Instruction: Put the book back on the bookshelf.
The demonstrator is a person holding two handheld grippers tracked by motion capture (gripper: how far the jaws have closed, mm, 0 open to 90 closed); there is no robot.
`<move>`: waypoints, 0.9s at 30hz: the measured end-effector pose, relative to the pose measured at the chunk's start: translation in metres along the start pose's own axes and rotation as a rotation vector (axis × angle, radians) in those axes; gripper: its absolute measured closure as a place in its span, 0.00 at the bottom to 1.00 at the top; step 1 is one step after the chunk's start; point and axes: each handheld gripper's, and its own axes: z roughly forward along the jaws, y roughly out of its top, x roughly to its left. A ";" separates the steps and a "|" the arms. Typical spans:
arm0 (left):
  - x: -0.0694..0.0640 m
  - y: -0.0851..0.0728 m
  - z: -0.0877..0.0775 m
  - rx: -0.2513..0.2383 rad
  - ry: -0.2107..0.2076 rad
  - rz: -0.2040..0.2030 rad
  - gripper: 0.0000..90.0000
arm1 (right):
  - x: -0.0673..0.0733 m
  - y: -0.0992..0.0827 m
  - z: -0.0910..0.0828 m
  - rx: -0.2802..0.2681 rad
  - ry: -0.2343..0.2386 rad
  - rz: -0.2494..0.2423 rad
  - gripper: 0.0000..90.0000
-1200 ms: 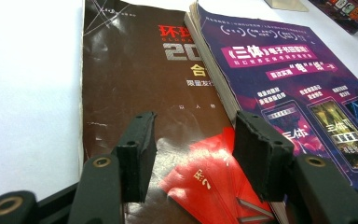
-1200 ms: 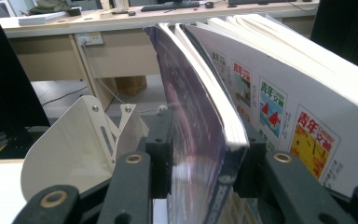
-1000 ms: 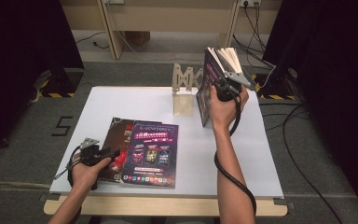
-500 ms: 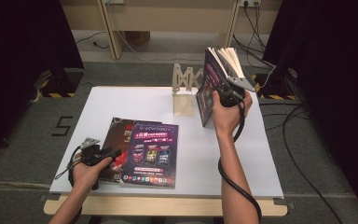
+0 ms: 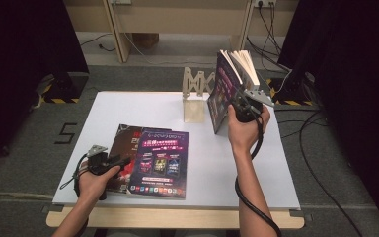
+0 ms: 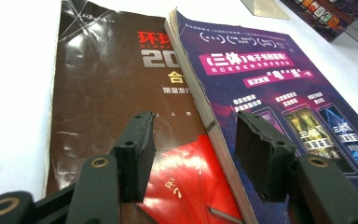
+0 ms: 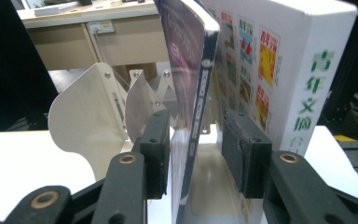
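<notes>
Purple book (image 7: 191, 79) stands between our right gripper's (image 7: 196, 144) parted jaws; our left gripper (image 6: 193, 154) gapes over flat magazines (image 6: 242, 93)

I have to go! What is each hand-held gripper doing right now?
Left hand-held gripper: open, jaws astride the purple book's edge.
Right hand-held gripper: open around the upright purple magazine, not clamped.

Right gripper (image 5: 242, 106) slightly farther right.

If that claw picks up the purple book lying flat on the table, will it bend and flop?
Probably a bit. The purple book looks like a thin paperback with a soft cover, so it would likely sag if gripped at one edge. Its glossy cover may be slippery. It rests partly on the brown book, so it might slide.
</notes>
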 end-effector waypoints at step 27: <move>-0.016 0.011 0.034 0.104 -0.043 -0.053 0.58 | 0.019 -0.086 -0.007 0.288 0.155 -0.005 0.69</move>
